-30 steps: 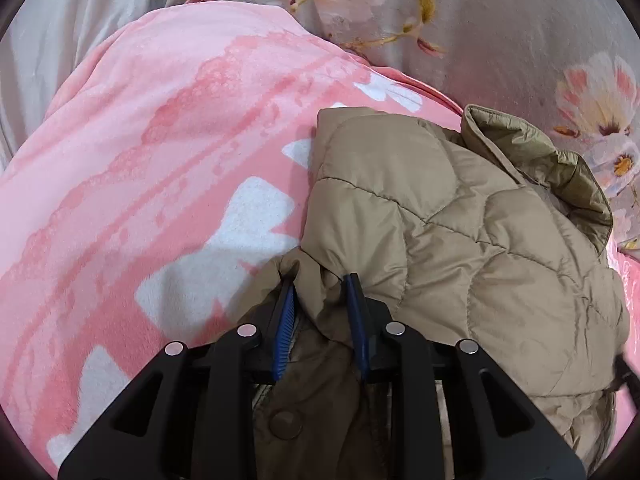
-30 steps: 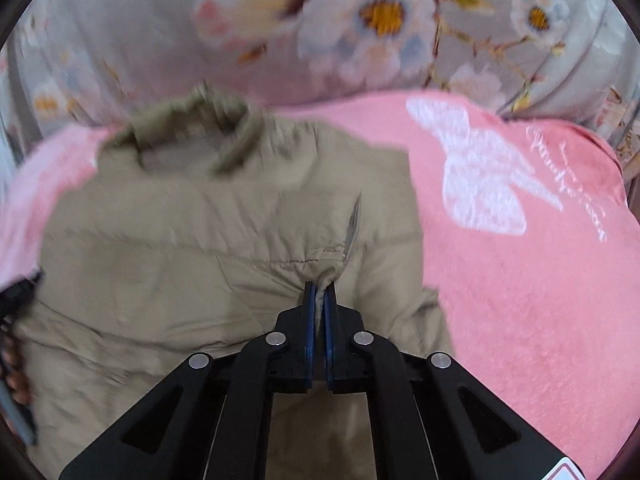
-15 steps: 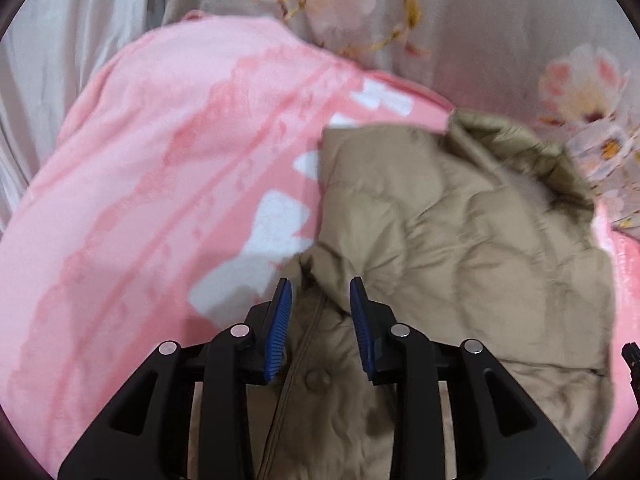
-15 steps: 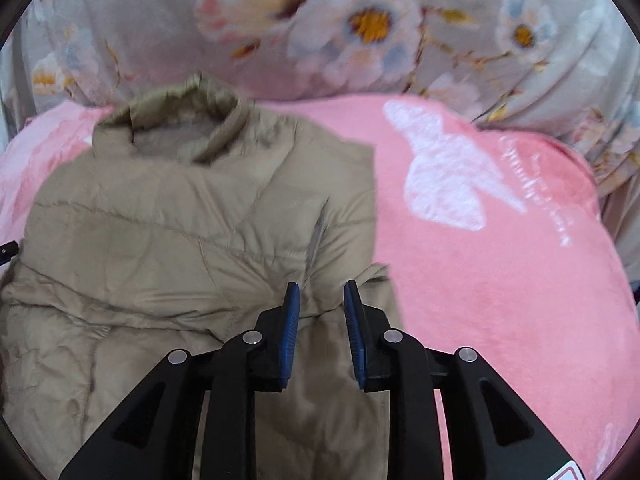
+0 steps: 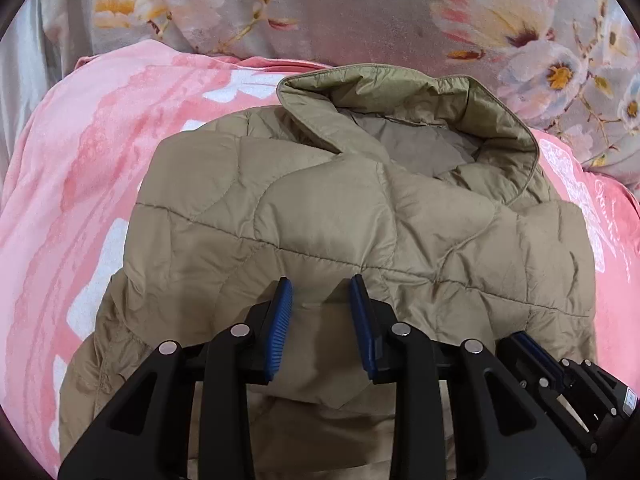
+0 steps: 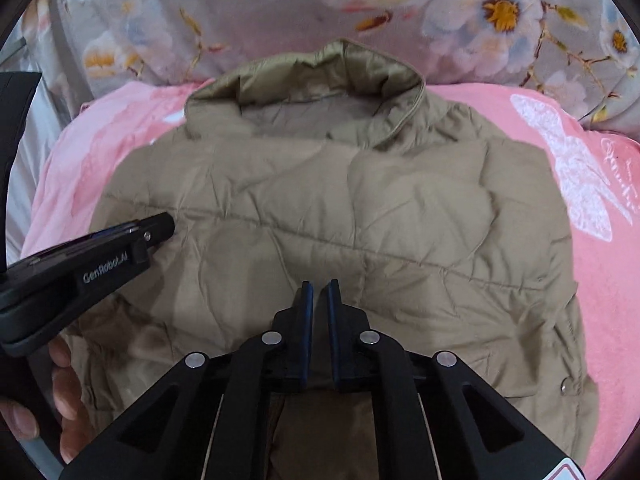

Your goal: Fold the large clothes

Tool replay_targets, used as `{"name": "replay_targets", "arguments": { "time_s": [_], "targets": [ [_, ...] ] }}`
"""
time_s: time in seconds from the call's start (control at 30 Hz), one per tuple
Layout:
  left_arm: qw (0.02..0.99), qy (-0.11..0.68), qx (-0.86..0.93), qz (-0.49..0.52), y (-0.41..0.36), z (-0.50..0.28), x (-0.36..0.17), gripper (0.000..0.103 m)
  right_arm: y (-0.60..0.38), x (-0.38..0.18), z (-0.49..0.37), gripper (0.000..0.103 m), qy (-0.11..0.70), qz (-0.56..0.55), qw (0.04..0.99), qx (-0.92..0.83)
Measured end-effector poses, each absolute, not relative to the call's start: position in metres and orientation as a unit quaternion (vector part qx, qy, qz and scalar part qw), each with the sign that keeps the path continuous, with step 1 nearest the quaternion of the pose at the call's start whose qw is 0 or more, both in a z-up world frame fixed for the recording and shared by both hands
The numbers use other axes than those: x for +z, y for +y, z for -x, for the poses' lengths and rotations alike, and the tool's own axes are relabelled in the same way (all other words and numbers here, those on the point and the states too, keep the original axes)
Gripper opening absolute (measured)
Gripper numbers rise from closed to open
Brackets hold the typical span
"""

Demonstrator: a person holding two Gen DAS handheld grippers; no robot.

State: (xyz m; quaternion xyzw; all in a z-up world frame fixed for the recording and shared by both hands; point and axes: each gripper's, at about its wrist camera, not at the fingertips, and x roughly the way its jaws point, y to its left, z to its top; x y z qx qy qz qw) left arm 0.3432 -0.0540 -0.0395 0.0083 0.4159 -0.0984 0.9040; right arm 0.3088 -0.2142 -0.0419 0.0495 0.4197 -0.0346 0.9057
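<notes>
The jacket's (image 5: 344, 216) lower part runs under the gripper bodies and off the bottom edge in both views, so its hem and sleeves can't be seen. The hand (image 6: 60, 408) holding the left gripper (image 6: 160, 228) is cut at the frame edge. Script on the pink blanket (image 6: 624, 184) is too small to read.

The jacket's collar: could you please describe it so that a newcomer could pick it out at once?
Start at the pink blanket spread below the grey floral fabric. On it lies a tan quilted jacket. Its collar is the raised, open band at the far edge, nearest the flowers, smooth and slightly shiny where the body is stitched in puffy panels.
</notes>
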Motion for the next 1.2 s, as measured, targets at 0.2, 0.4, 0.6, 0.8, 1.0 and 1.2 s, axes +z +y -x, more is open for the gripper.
{"name": "replay_targets", "arguments": {
  "time_s": [0.2, 0.4, 0.6, 0.8, 1.0, 1.2],
  "targets": [
    [0.911, 0.399, -0.093, -0.048, -0.058, -0.329, -0.058, 0.029, -0.206, -0.058, -0.302, 0.006, 0.42, -0.038, 0.906, -0.035],
    [0.915, 0.39, -0.095, -0.036, -0.056, -0.326, -0.071, 0.029, -0.208, -0.065, -0.3, 0.005, 0.407, -0.042, 0.912, -0.033],
    [0.921, 0.377, -0.084, -0.053, -0.061, -0.324, -0.076, 0.029, -0.211, -0.068, -0.299, 0.005, 0.398, -0.052, 0.915, -0.031],
    [0.922, 0.374, -0.077, -0.067, -0.065, -0.323, -0.078, 0.029, -0.213, -0.068, -0.299, 0.004, 0.396, -0.06, 0.916, -0.027],
    [0.921, 0.374, -0.068, -0.082, -0.071, -0.323, -0.079, 0.029, -0.213, -0.069, -0.3, 0.004, 0.398, -0.057, 0.915, -0.03],
    [0.921, 0.372, -0.057, -0.099, -0.076, -0.322, -0.081, 0.029, -0.211, -0.069, -0.301, 0.004, 0.399, -0.049, 0.915, -0.035]
  ]
}}
